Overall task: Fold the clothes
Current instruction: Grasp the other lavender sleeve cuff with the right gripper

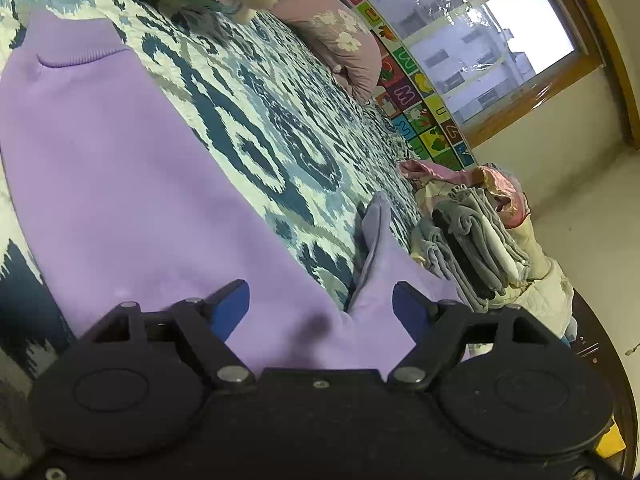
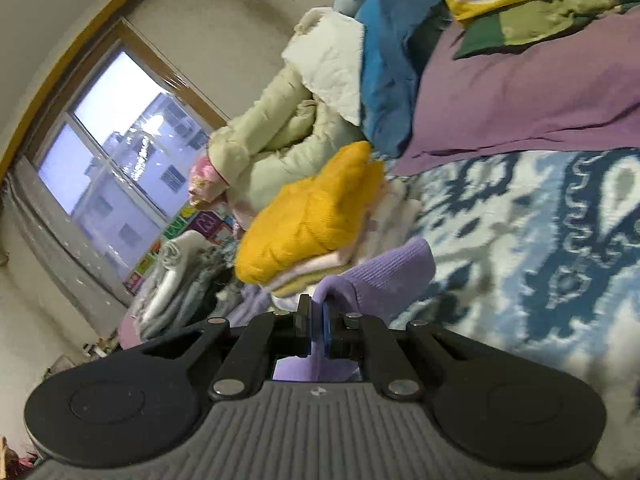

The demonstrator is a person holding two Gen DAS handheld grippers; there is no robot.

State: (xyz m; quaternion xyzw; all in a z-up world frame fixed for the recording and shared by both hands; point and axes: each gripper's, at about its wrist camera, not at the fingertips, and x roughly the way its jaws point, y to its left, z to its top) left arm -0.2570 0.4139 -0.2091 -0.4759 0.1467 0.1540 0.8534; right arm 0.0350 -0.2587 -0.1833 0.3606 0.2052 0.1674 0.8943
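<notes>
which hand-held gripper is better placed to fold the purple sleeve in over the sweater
Right, probably. The right hand-held gripper is already shut on the sleeve cuff of the purple sweater. The left hand-held gripper hangs open over the body near the armpit, holding nothing, so it could pin the body down.

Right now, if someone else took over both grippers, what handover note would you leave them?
Left gripper: open, hovering over the lilac sweatshirt, holding nothing.
Right gripper: shut on the sweatshirt's ribbed cuff, sleeve lifted.
Sweatshirt lies flat on the patterned bedspread, collar away from the left camera; other sleeve still out to the side.
Folded stacks sit near the bed edge.
Left: fold sleeves in, fold body, stack it.
</notes>
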